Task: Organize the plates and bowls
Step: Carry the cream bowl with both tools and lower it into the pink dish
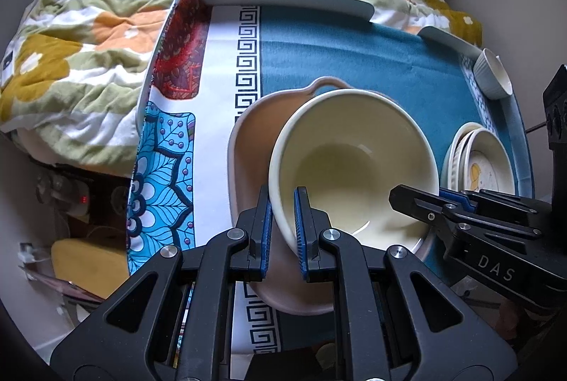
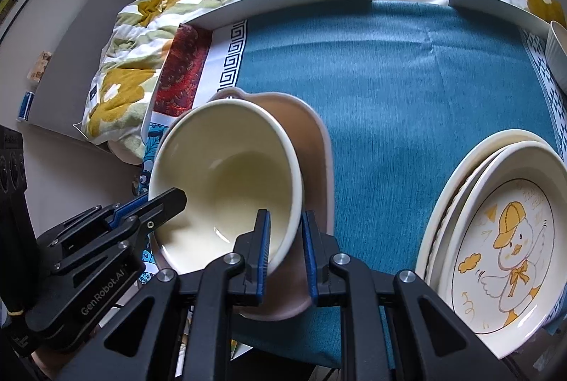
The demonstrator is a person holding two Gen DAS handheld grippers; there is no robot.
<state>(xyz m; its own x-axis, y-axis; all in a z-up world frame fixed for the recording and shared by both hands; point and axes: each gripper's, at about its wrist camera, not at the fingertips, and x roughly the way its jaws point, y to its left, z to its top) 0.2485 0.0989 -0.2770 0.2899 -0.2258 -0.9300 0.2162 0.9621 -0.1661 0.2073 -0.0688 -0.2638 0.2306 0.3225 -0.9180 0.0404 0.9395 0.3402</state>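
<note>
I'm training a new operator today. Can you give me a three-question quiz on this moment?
1. True or false: both tongs, left and right, straddle the rim of the cream bowl.
2. What sits directly under the cream bowl? A) duck plate B) pink dish C) ribbed cup
3. Fill in: the duck plate lies on top of a ____ of plates.

Key: 1 true. 2 B, the pink dish. 3 stack.
</note>
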